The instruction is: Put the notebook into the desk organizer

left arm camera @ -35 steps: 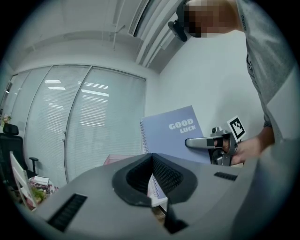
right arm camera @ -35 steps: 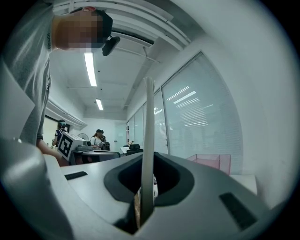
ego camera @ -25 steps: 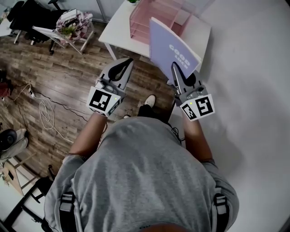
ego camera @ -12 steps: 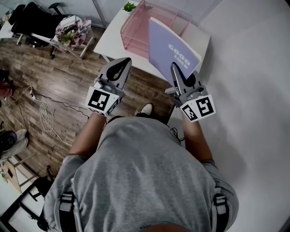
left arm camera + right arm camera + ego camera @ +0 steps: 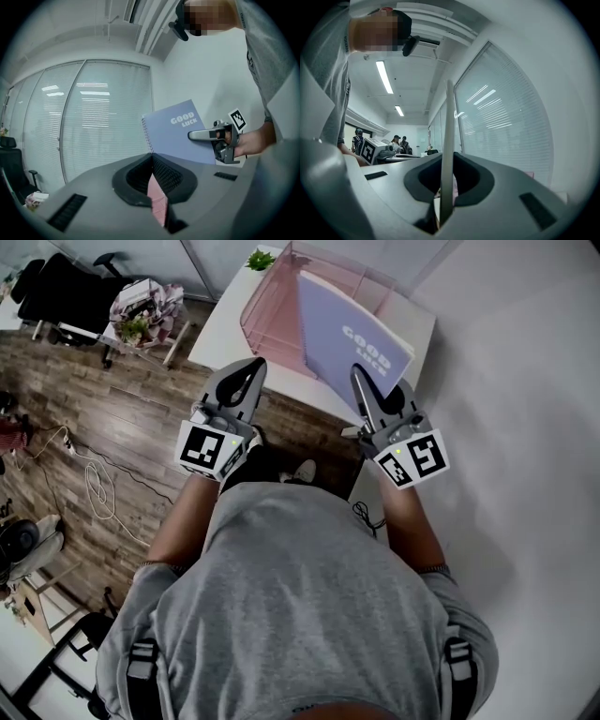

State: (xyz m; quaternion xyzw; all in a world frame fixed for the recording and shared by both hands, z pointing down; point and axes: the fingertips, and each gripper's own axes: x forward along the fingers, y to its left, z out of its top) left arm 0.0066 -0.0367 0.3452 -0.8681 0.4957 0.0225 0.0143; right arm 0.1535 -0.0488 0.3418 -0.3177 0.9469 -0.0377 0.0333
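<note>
Notebook (image 5: pixel 347 334) upright, clamped in R gripper (image 5: pixel 361 377) jaws near pink organizer (image 5: pixel 267 310); L gripper (image 5: pixel 254 367) jaws together, empty

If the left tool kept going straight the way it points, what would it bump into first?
Probably the pink desk organizer on the white table: pink shows just beyond the left tool in its own view. Height is hard to judge, so the table edge might come first.
</note>
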